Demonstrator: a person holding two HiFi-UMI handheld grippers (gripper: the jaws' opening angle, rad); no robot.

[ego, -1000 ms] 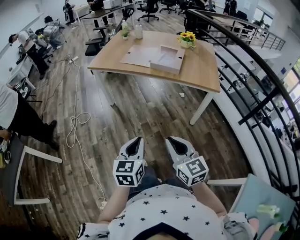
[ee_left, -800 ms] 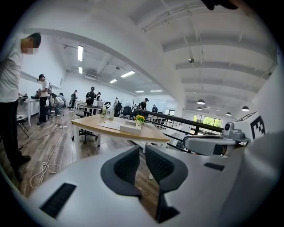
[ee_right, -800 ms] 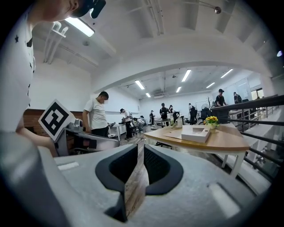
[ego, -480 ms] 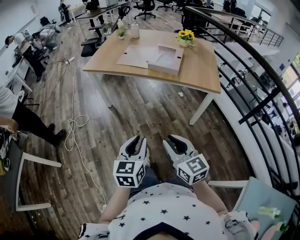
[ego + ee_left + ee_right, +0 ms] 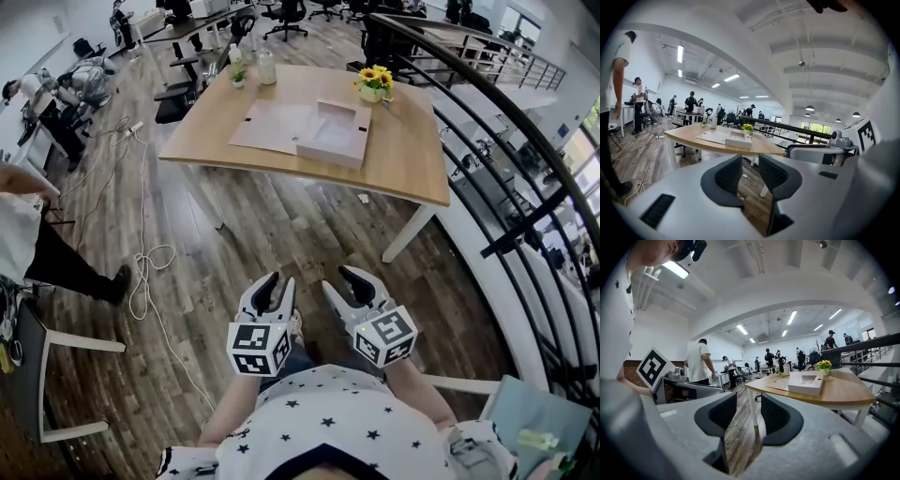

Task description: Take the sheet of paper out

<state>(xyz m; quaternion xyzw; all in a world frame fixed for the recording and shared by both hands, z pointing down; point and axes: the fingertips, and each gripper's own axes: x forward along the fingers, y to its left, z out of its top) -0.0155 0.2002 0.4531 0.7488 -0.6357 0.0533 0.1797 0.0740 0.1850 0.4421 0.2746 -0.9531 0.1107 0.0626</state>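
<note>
A large sheet of paper (image 5: 274, 127) lies flat on the wooden table (image 5: 403, 164) far ahead, partly under a shallow white box (image 5: 334, 133). Both grippers hang over the wood floor, well short of the table. My left gripper (image 5: 274, 291) and right gripper (image 5: 343, 285) have their jaws opening, with nothing between them. Past the jaws of the left gripper (image 5: 750, 169), its view shows the box (image 5: 738, 141) and paper (image 5: 712, 137). The right gripper (image 5: 749, 414) points at the same box (image 5: 806, 383) and paper (image 5: 779, 384).
A pot of sunflowers (image 5: 374, 81) and bottles (image 5: 266, 66) stand at the table's far edge. A dark railing (image 5: 506, 178) curves along the right. A person (image 5: 42, 248), a white chair (image 5: 56, 375) and a loose cable (image 5: 150, 267) are on the left.
Both grippers' jaws have gone from shut to spread apart. The grippers and the view have moved toward the table. The person at the left has shifted.
</note>
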